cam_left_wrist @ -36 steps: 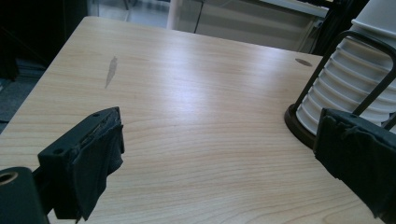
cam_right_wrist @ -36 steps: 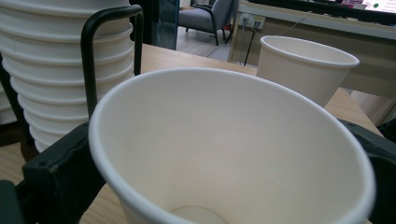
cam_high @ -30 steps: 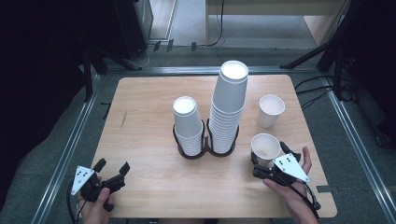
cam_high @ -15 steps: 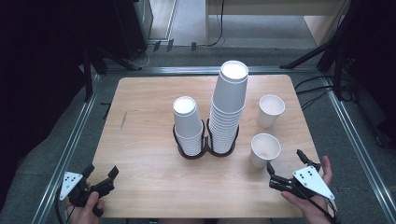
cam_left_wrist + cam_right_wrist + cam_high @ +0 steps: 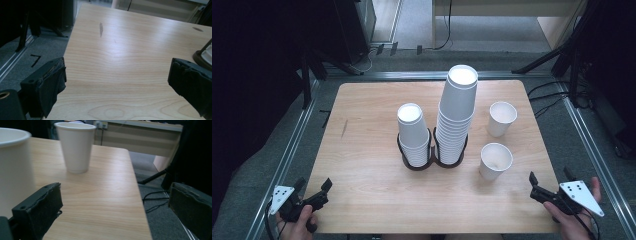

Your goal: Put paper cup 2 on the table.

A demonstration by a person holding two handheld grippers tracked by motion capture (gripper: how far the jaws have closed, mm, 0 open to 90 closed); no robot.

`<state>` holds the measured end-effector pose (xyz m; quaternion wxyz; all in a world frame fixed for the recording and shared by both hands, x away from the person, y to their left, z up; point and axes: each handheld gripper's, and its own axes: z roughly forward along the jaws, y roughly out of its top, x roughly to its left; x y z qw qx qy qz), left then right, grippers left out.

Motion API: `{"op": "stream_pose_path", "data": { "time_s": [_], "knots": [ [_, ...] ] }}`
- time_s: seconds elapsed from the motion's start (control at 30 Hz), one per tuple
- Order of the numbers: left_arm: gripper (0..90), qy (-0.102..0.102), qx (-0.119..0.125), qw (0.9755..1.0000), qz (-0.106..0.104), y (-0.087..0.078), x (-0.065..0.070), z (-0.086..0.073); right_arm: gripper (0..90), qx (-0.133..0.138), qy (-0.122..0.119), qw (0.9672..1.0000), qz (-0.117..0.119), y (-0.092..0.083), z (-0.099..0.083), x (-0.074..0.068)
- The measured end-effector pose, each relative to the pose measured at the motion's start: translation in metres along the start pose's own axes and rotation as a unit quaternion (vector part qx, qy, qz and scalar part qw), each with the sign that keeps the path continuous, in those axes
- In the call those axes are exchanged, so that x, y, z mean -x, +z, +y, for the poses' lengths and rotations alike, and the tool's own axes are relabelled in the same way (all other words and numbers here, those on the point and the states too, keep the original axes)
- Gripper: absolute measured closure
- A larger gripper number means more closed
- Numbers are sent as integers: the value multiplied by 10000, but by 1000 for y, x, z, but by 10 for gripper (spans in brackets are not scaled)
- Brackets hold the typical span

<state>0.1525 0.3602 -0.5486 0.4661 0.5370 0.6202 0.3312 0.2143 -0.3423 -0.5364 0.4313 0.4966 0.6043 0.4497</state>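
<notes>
Two stacks of white paper cups stand in black ring holders mid-table: a short stack (image 5: 413, 135) and a taller stack (image 5: 456, 112). Two single cups stand upright to their right, a far cup (image 5: 502, 118) (image 5: 76, 147) and a near cup (image 5: 495, 161) (image 5: 13, 170). My right gripper (image 5: 550, 176) (image 5: 115, 200) is open at the table's near right edge, apart from the near cup, nothing between its jaws. My left gripper (image 5: 314, 184) (image 5: 117, 77) is open at the near left corner, over bare wood.
The wooden table (image 5: 367, 130) has bare room on its left half and along the front. A holder's black base (image 5: 203, 57) shows at the right of the left gripper view. Metal frame rails (image 5: 292, 150) and cables (image 5: 552, 95) lie on the grey floor around the table.
My right gripper has let go of the near cup and drawn back toward the table's near right edge. My left gripper has pulled back to the near left corner.
</notes>
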Motion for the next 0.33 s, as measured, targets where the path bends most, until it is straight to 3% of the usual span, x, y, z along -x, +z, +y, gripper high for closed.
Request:
{"op": "stream_pose_path", "data": {
  "time_s": [0.17, 0.33],
  "knots": [
    [18, -210, 47, 9998, 46, -2, -10, 1, 0, -20, 234, 9994, -253, 2, -2, 16],
    [17, -351, 83, 9993, 93, -2, -15, 0, 0, 67, 371, 9986, -381, 0, 0, 18]
  ]
}}
